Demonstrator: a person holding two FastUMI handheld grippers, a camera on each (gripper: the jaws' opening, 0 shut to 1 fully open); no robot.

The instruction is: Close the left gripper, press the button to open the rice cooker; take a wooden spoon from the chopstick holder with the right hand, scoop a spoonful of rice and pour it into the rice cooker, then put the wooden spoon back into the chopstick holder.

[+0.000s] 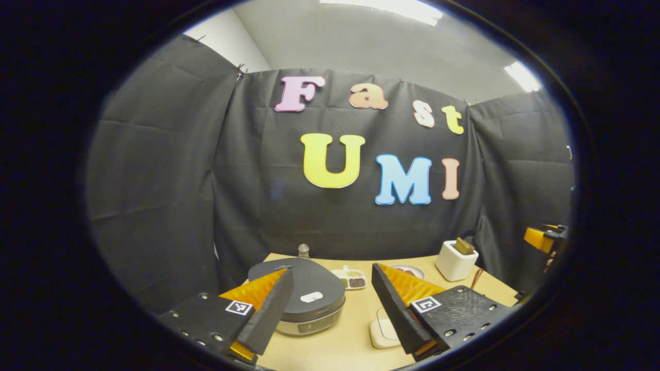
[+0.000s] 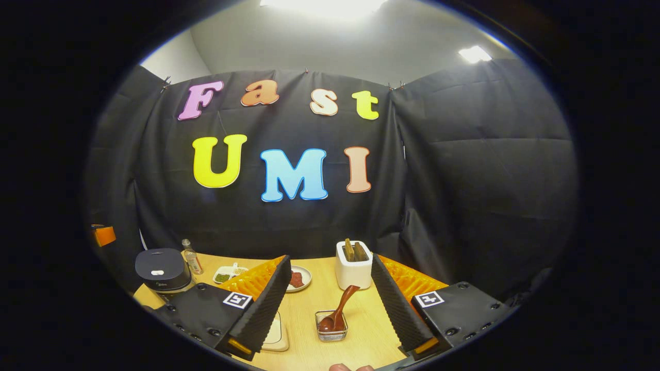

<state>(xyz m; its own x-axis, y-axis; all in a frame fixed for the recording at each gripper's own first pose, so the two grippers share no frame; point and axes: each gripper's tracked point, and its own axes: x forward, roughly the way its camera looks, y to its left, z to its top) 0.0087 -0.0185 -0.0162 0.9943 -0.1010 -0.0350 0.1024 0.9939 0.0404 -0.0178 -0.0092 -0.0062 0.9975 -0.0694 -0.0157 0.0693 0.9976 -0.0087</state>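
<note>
The rice cooker (image 1: 304, 301) stands with its dark lid down and a white button (image 1: 311, 297) on top, just beyond my left gripper (image 1: 331, 270), which is open and empty above the table. From the right gripper view the cooker (image 2: 161, 270) sits at the far left. My right gripper (image 2: 331, 259) is open with nothing in it. Ahead of it stands the white chopstick holder (image 2: 353, 270) with wooden pieces inside. A wooden spoon (image 2: 337, 312) rests with its bowl in a small clear container (image 2: 331, 332), its handle leaning toward the holder.
A small bottle (image 2: 192, 257), a divided dish of grains (image 2: 229, 273) and a plate with reddish food (image 2: 298, 278) line the back of the wooden table (image 2: 361, 335). A white square pad (image 1: 381, 332) lies near the front. Black cloth walls close the booth.
</note>
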